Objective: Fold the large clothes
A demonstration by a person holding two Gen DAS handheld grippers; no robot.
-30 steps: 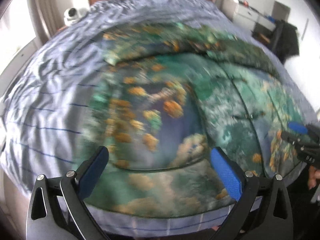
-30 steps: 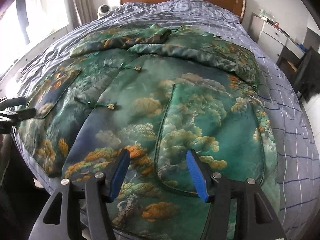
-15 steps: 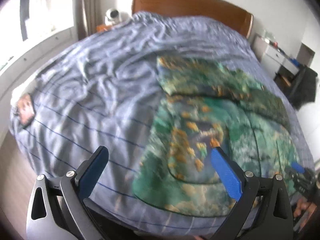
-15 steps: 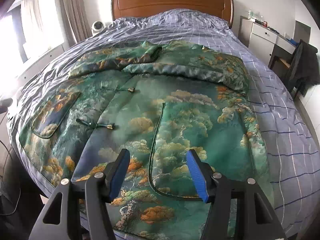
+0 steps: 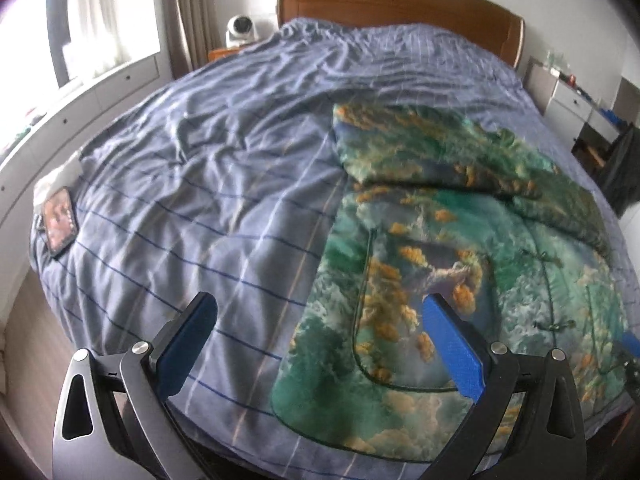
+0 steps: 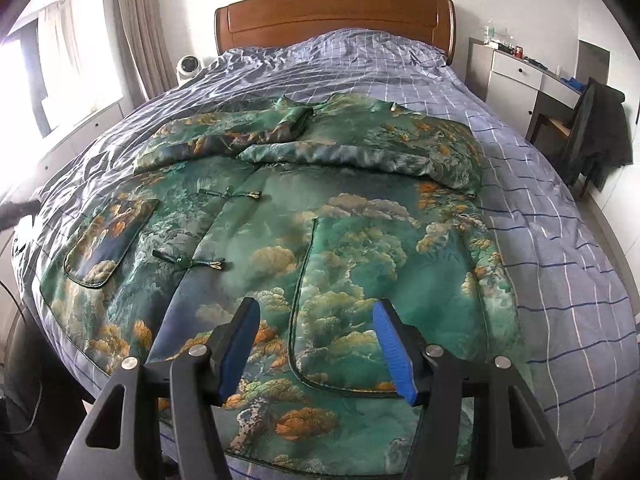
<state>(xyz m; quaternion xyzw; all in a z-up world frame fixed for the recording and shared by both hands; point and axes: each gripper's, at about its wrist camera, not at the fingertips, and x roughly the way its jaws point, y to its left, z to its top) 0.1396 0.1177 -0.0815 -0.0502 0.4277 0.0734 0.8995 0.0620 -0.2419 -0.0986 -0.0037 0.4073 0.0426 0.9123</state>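
Jacket (image 6: 320, 232), green brocade with orange and cream cloud patterns, lies spread front-up on the bed (image 6: 560, 240), its hem toward the foot and its collar toward the wooden headboard (image 6: 332, 16). Both sleeves are folded across the chest: the left-hand one (image 6: 216, 140) lies higher, the other (image 6: 360, 156) crosses just below it. Two knot fastenings (image 6: 230, 194) run down the front closure, and a patch pocket (image 6: 108, 236) sits on each front panel. The bed is covered with a wrinkled blue-grey checked sheet (image 5: 208, 184).

Left claw (image 5: 320, 348) hangs open and empty over the bed's foot edge, one blue pad above bare sheet, the other above the jacket's pocket; whether it touches the cloth cannot be told. Right claw (image 6: 316, 348) is likewise spread wide and holds nothing, poised above the hem beside the other pocket (image 6: 360, 312).

A small dark case (image 5: 60, 220) rests near the sheet's side edge, by a white cloth. A white fan (image 6: 188, 66) stands beside the headboard, a white dresser (image 6: 516, 76) on the opposite side, with a dark garment (image 6: 600, 128) draped over a chair.
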